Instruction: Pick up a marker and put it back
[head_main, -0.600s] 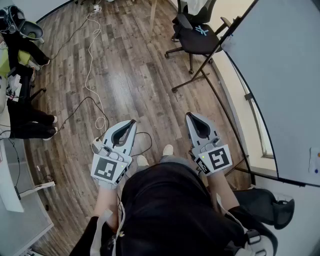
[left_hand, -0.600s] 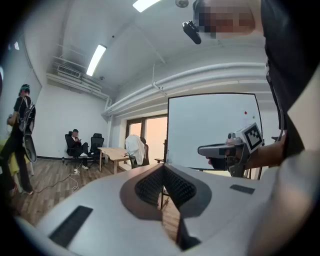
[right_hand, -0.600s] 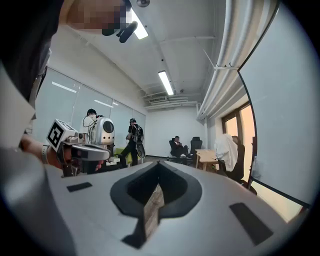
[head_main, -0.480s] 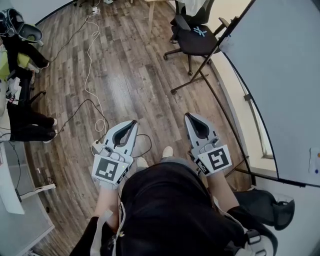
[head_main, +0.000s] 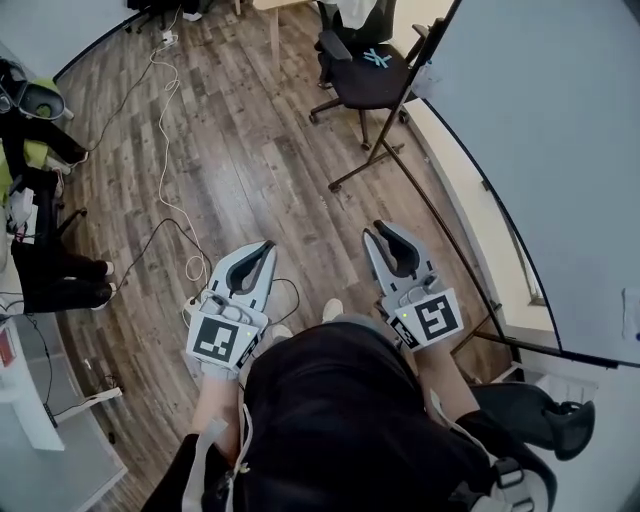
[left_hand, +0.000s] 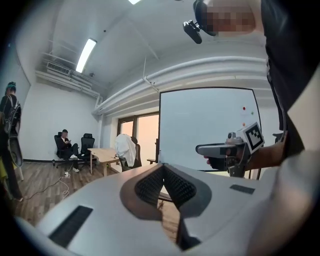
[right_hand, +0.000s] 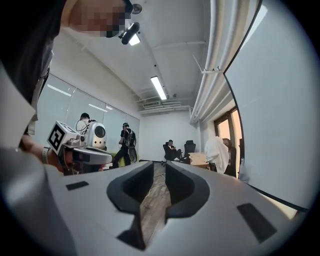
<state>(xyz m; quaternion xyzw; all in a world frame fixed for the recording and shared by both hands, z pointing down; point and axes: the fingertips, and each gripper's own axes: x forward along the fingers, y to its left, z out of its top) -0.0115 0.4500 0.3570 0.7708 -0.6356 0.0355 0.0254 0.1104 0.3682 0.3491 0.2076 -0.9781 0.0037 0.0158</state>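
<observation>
Over wood floor, beside whiteboard: left gripper jaws pressed together, holding nothing; right gripper jaws slightly parted, holding nothing. Marker's position relative to either could not be told.

Cable and chair on wood floor

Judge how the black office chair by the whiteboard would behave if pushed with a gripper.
The black office chair would probably roll or swivel rather than tip: it stands on a splayed star base on the smooth wood floor. It looks too bulky and heavy to lift with a pinch grip.
</observation>
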